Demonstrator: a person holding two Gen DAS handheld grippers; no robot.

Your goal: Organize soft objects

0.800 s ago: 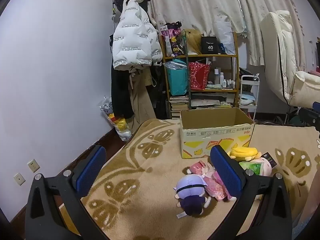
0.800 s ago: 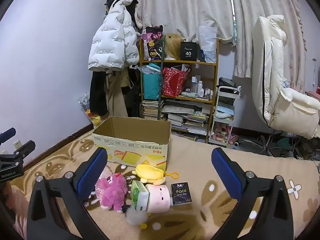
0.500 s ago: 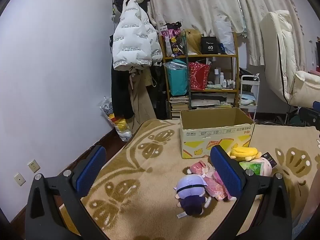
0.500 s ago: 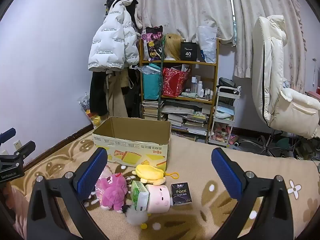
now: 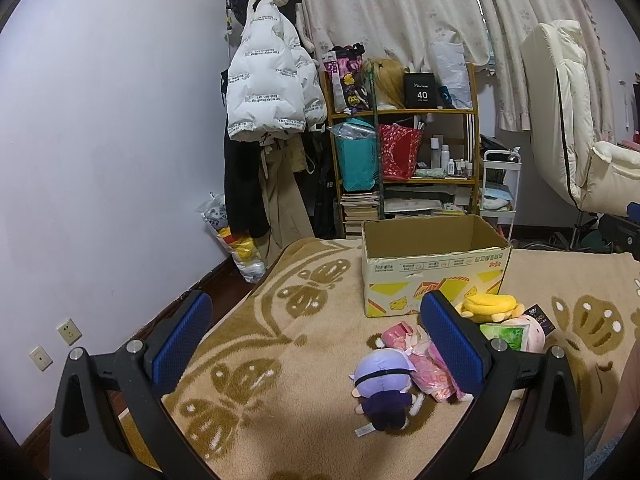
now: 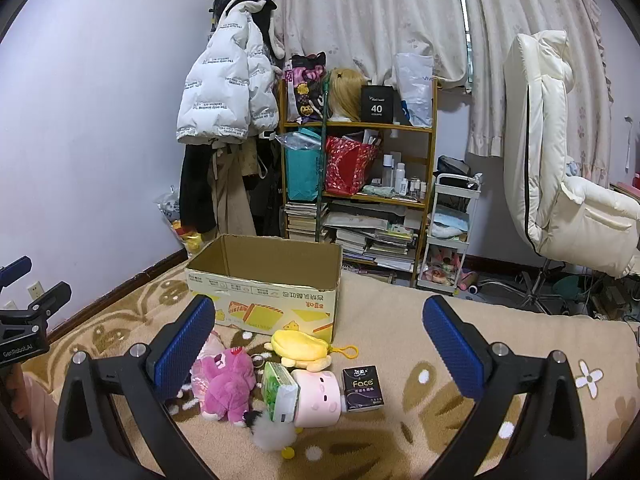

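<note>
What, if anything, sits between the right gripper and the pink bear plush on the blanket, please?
Nothing visible does. The right gripper stands open above the blanket, and the pink bear plush lies uncovered below its left finger, beside the green tissue pack.

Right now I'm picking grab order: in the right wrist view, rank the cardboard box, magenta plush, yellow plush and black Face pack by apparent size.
1. cardboard box
2. magenta plush
3. yellow plush, looks close to the magenta one
4. black Face pack

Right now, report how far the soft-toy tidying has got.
Done: nothing shows inside the open cardboard box. In hand: nothing; left gripper and right gripper are open. Left: purple-haired doll, magenta plush bear, yellow plush pouch and pink marshmallow plush lie on the blanket.
</note>
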